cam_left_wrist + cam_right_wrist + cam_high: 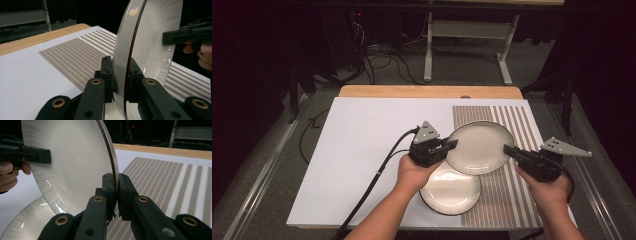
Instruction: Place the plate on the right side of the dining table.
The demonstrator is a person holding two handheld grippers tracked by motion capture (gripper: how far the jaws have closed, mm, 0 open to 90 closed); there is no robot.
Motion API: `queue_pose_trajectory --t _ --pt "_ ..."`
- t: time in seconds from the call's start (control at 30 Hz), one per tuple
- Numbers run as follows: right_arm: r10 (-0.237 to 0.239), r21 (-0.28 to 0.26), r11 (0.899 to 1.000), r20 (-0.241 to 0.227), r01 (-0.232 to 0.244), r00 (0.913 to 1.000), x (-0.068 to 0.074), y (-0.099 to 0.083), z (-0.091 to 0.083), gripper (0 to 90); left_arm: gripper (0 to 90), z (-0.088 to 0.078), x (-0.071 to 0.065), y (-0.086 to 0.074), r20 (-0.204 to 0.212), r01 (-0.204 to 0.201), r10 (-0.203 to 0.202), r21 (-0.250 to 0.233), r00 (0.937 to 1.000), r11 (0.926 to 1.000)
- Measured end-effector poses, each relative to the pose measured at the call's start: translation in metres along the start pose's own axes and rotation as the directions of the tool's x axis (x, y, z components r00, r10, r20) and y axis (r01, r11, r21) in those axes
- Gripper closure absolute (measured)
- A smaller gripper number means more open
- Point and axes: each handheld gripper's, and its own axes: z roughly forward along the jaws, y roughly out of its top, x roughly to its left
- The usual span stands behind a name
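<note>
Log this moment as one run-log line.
left tongs: shut on upper plate rim | right tongs: shut on opposite rim | lower plate: on table, partly overlapped by upper plate

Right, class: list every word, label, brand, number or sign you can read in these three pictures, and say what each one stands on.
There are none to read.
Upper plate, held by the rim in the left gripper and right gripper: plain, no print.
Lower plate: plain.
Striped placemat: a pattern of lines, no lettering.
White board: blank.
Grey three-cornered plates on the grippers: unmarked.
</note>
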Motion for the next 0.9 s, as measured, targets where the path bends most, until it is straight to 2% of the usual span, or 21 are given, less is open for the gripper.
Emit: queue_pose_trajectory --t 0.33,0.47,0.67,0.9 --pt "0.025 -0.014 1.000 0.068 -0.024 0.9974 -0.031 -0.006 -0.018 87.7 78.9 0.043 -0.007 0.009 0.027 0.012 -0.012 0.023 0.9996 0.9997" --pt "0.050 -0.019 0.999 0.091 -0.048 0.9946 -0.041 -0.009 -0.024 87.7 78.6 0.061 -0.010 0.012 0.034 0.017 -0.018 0.035 0.9992 0.9992" --pt "0.056 -0.015 0.998 0.121 -0.055 0.9910 -0.052 -0.012 -0.030 87.7 78.0 0.078 -0.013 0.011 0.043 0.025 -0.027 0.045 0.9987 0.9987" --pt "0.069 0.007 0.997 0.143 -0.070 0.9874 -0.060 -0.020 -0.030 87.8 76.9 0.092 -0.013 0.004 0.038 0.031 -0.035 0.094 0.9987 0.9951"
